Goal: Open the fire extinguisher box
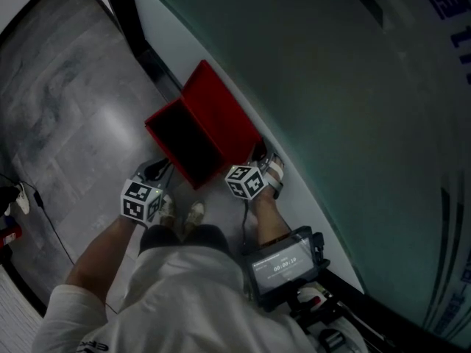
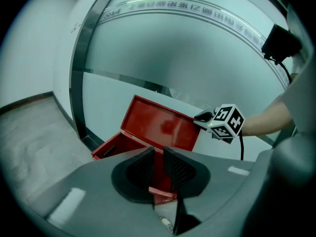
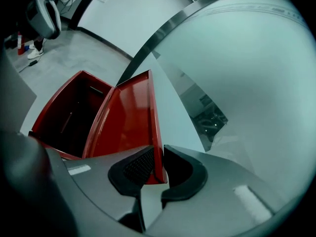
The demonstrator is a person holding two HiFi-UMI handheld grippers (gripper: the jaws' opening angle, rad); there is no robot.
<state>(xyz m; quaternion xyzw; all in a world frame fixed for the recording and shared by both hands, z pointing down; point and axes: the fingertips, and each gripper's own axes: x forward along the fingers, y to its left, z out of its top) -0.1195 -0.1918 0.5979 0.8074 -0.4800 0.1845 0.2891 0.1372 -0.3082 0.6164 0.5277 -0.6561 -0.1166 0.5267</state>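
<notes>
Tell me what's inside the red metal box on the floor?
The red metal box stands open, its flat red lid raised. Inside I see bare red walls and dark shadow, no extinguisher. The shadow hides the bottom, so something small could lie there.

Plain red box [image 1: 210, 120], mottled grey floor [image 1: 73, 109].

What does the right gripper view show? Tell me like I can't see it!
The right tool pinches the edge of a red lid, which stands raised beside a frosted glass wall. To its left the red box sits open and dark inside, on a grey floor.
</notes>
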